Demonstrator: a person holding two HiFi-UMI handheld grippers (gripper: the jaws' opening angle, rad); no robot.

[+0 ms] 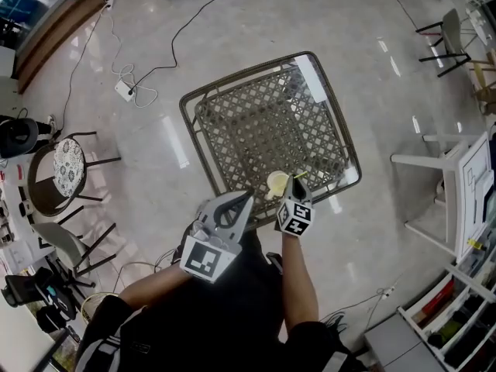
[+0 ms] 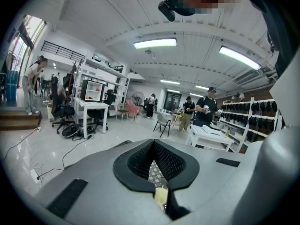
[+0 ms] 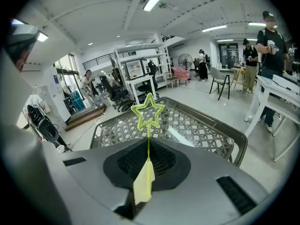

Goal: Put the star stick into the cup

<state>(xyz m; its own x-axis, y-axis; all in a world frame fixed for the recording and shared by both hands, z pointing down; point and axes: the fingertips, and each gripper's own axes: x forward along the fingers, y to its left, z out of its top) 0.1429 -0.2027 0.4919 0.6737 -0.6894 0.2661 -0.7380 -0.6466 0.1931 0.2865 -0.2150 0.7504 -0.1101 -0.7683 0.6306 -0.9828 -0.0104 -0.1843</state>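
Observation:
The star stick [image 3: 148, 112] is thin and lime green with an open star at its top, and it stands upright in my right gripper [image 3: 149, 146], which is shut on its stem. In the head view the right gripper [image 1: 298, 186] sits at the near edge of the lattice table [image 1: 232, 99], just right of the pale yellow cup [image 1: 277, 183]. The stick's tip [image 1: 299, 175] pokes out beside the cup's rim. My left gripper [image 1: 246, 198] points at the cup from the near left, shut and holding nothing. The cup [image 2: 161, 194] shows through the gap below the left jaws.
A white strip [image 1: 314, 80] lies along the table's far right edge. On the floor are a cable with a power strip [image 1: 125, 91], chairs at the left [image 1: 66, 169], a white table at the right [image 1: 449, 169] and shelves at the lower right [image 1: 449, 316]. Several people stand in the background.

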